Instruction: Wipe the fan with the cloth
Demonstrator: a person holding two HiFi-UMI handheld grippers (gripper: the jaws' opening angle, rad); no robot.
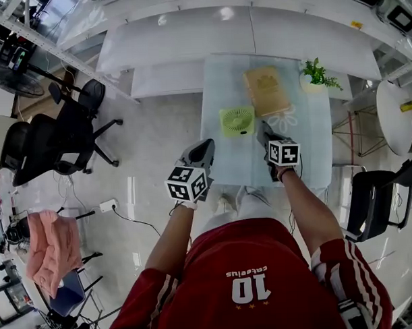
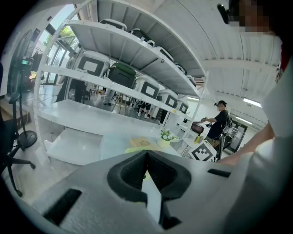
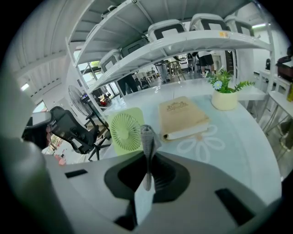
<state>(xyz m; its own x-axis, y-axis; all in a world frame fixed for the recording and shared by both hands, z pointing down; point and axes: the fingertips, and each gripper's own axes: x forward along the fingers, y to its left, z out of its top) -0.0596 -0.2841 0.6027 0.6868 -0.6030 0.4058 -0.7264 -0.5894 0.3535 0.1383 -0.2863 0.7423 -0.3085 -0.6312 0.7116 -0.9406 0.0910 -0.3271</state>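
Note:
A small green fan (image 1: 237, 120) lies flat on the pale glass table (image 1: 314, 163), grille up. In the right gripper view the fan (image 3: 125, 130) is just ahead and left of the jaws. My right gripper (image 1: 263, 129) hovers at the fan's right edge, shut on a narrow grey cloth (image 3: 147, 137) that sticks up between its jaws. My left gripper (image 1: 207, 145) is off the table's left front edge, left of the fan; its jaws (image 2: 146, 156) are shut with nothing in them.
A tan book (image 1: 265, 89) lies behind the fan, and a potted plant (image 1: 315, 74) stands at the table's far right. Black office chairs (image 1: 63, 132) stand on the floor to the left, another chair (image 1: 379, 201) to the right. White shelving runs behind the table.

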